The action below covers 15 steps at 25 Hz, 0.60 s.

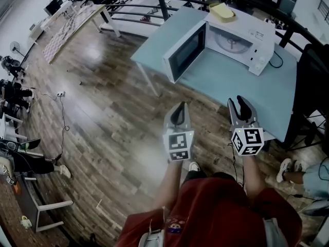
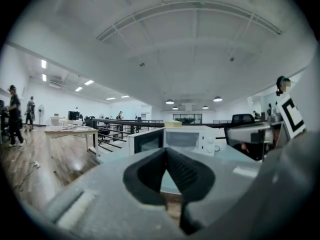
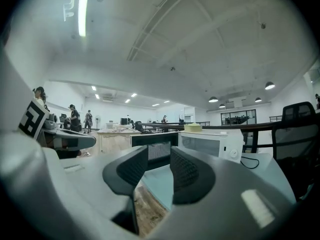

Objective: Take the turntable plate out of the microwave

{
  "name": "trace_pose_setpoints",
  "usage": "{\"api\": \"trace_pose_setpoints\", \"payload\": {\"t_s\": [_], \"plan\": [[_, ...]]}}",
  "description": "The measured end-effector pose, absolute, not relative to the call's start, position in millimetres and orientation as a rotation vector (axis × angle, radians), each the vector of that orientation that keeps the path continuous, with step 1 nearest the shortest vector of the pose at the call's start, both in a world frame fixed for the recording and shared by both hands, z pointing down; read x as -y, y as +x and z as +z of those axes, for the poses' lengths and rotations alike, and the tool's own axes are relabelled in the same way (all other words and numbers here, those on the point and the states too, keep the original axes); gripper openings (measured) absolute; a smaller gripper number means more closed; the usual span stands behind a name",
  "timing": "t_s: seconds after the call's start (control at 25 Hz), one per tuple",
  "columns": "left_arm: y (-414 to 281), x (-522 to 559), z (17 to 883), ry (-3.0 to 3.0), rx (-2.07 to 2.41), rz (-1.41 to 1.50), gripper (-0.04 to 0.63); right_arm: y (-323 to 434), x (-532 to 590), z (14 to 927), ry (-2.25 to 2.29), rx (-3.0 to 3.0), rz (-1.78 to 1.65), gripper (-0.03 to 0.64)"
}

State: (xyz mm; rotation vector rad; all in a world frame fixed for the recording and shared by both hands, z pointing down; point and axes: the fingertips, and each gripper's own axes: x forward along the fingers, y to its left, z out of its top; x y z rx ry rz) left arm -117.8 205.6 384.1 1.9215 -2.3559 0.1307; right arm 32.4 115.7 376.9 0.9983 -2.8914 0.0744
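Left gripper [image 1: 179, 107] is pressed together, empty; right gripper [image 1: 241, 103] is spread, empty; ahead of both, well apart, stands the open microwave [image 1: 245, 31], turntable plate [image 1: 232, 41] seemingly inside.

A wood-plank floor [image 1: 103, 117] with a glossy sheen runs under a pale blue bench [image 1: 231, 81] on white legs. Behind the bench curves a black railing [image 1: 162, 4]. A long table [image 1: 69, 24] under a patterned cover stands well apart at the far left, near a standing fan [image 1: 14, 48]. A black office chair [image 1: 314, 71] sits just beside the bench's right end. Overhead, a white vaulted ceiling [image 2: 195, 49] carries round lamps [image 2: 217, 99] and a strip light [image 3: 82, 15] (all lit). Dark windows [image 2: 190, 118] mark the far wall.
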Motion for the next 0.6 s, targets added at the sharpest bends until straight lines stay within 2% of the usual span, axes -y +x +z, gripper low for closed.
{"api": "trace_pose_setpoints", "payload": {"t_s": [0.6], "plan": [[-153.7, -104.1, 396.8, 2.070, 2.230, 0.180, 0.000, 2.4, -33.1, 404.2, 1.156, 2.821, 0.130, 0.121]]}}
